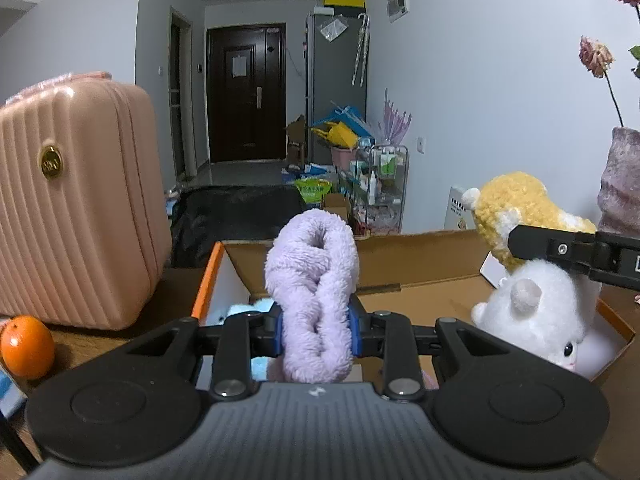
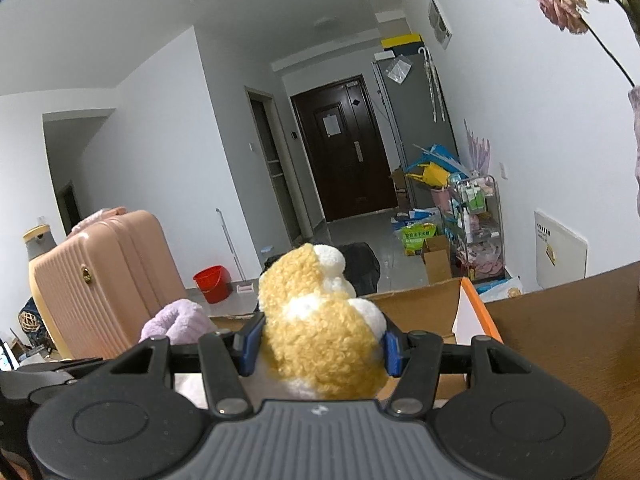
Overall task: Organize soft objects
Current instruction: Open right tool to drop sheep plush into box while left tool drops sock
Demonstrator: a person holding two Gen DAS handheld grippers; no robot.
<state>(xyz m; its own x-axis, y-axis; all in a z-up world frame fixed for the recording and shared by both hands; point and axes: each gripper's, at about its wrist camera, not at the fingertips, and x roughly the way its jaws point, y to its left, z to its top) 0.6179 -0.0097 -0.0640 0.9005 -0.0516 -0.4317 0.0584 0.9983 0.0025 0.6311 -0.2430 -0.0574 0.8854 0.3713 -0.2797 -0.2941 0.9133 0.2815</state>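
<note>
The purple plush item (image 1: 312,296), a fuzzy twisted loop, sits at centre frame in the left wrist view, clamped between the blue pads of the left gripper (image 1: 316,330); its lower end is hidden behind the gripper body. It is held above the open cardboard box (image 1: 420,268), whose orange-edged flap shows at left. Inside the box, a white plush animal (image 1: 536,320) of smooth pile lies at the right, partly covered by a black finger of the right gripper (image 1: 560,250). Something pale blue shows low in the box at left, mostly hidden; what it is cannot be told.

The yellow plush toy (image 2: 324,336), curly-piled with white patches, fills the centre of the right wrist view, squeezed between the pads of the right gripper (image 2: 320,350); its underside is cut off by the gripper body. It hangs above the box's near right part.

Outward: a ribbed, hard-shelled pink suitcase (image 1: 76,200) stands at left on the brown table (image 2: 560,340), an orange (image 1: 26,346) beside it at lower left. A textured vase (image 1: 622,180) with wilted roses is cut off at the right edge.
</note>
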